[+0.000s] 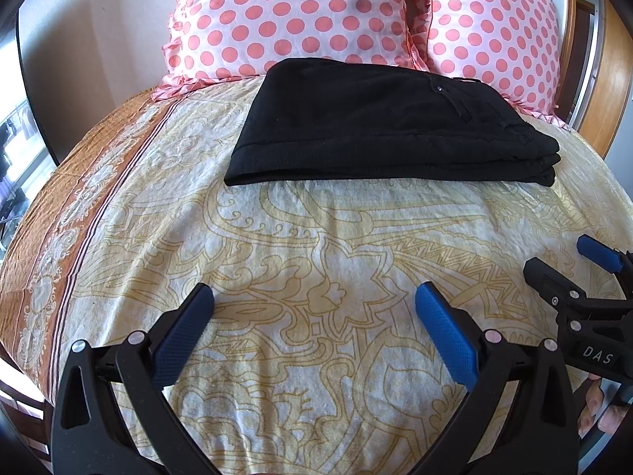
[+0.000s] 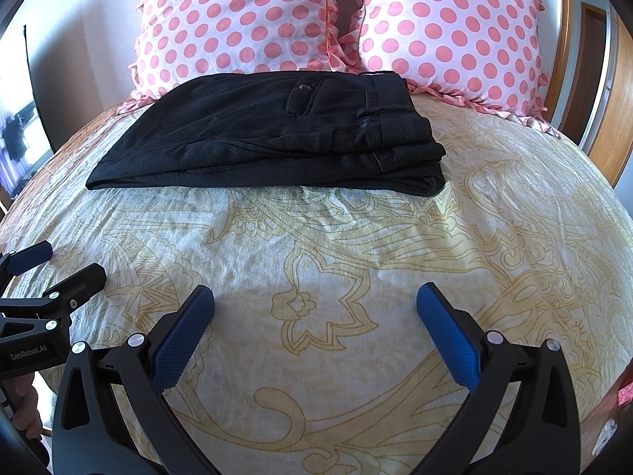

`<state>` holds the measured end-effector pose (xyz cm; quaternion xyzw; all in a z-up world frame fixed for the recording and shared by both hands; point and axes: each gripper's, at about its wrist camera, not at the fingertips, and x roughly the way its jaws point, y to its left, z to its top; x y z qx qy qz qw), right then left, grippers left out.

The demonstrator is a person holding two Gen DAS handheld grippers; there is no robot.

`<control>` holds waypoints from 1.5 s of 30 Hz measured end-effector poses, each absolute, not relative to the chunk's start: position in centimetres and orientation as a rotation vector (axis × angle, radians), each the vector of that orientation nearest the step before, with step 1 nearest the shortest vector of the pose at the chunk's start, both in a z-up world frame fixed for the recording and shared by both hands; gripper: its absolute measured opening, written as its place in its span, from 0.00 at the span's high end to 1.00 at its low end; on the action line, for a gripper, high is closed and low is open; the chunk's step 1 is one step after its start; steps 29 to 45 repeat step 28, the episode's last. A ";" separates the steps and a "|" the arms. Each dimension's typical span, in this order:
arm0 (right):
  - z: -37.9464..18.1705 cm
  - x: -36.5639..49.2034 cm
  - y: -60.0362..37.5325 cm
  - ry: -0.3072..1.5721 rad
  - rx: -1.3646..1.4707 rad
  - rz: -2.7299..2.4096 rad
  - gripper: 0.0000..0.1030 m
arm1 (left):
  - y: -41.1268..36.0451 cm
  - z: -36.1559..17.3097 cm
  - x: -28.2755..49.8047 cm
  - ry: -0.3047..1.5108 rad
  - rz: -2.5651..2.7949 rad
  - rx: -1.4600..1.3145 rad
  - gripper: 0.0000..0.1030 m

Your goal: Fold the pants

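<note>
Black pants (image 1: 379,126) lie folded into a compact rectangle on the bed, just in front of the pillows; in the right wrist view (image 2: 269,134) the waistband, a belt loop and a buttoned pocket face up. My left gripper (image 1: 314,297) is open and empty, hovering over the bedspread well short of the pants. My right gripper (image 2: 314,297) is open and empty too, at about the same distance. Each gripper shows at the edge of the other's view, the right one (image 1: 569,265) and the left one (image 2: 55,265).
The bed is covered by a cream bedspread with a yellow paisley pattern (image 1: 316,257) and an orange border at the left (image 1: 51,261). Two white pillows with pink dots (image 1: 292,12) (image 2: 451,27) lean at the head. A wooden frame (image 2: 617,118) stands at the right.
</note>
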<state>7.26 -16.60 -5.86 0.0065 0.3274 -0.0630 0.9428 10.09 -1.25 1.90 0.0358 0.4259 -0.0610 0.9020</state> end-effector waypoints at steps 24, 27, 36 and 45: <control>-5.9 7.3 -16.6 0.667 0.014 -0.130 0.01 | -1.2 1.9 10.1 0.879 -0.122 0.073 0.02; -5.9 7.3 -16.6 0.667 0.014 -0.130 0.01 | -1.3 1.9 10.0 0.876 -0.121 0.073 0.02; -5.9 7.3 -16.6 0.667 0.014 -0.130 0.01 | -1.3 1.9 10.0 0.875 -0.121 0.073 0.02; -5.9 7.3 -16.6 0.667 0.014 -0.130 0.01 | -1.3 1.9 10.0 0.875 -0.121 0.073 0.02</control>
